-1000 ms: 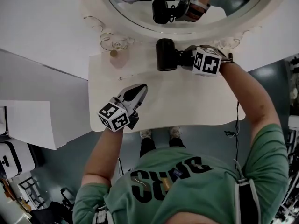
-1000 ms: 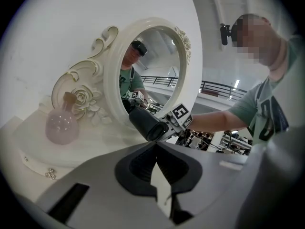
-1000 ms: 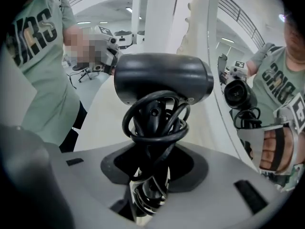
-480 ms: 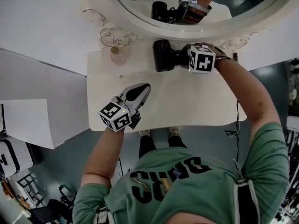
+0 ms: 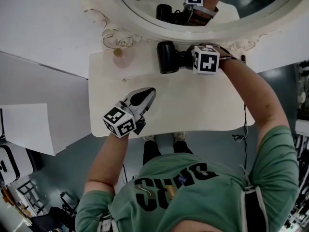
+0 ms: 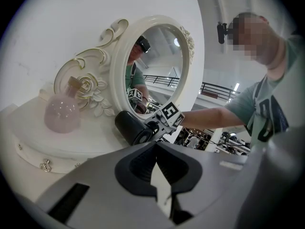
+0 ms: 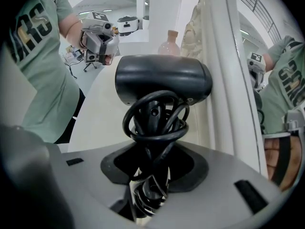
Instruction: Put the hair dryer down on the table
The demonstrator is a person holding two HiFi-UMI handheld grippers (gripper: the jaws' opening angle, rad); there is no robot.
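A black hair dryer (image 5: 168, 57) with its cord wound round the handle is at the back of the white table (image 5: 207, 105), close to the mirror frame. My right gripper (image 5: 186, 60) is shut on the cord-wrapped handle (image 7: 151, 128) and points steeply down. The barrel (image 7: 162, 82) lies crosswise just over the tabletop; I cannot tell if it touches. The dryer (image 6: 132, 129) also shows in the left gripper view. My left gripper (image 5: 147, 93) hovers over the table's front left, shut and holding nothing, its jaw tips meeting (image 6: 155, 144).
An oval mirror (image 5: 193, 18) in an ornate white frame stands behind the table and reflects the dryer. A pink perfume bottle (image 5: 119, 57) sits at the back left corner. The person's legs are under the table's front edge, and a wall is to the left.
The right gripper with the hair dryer has sunk a little and edged left along the mirror frame. The left gripper has stayed where it was.
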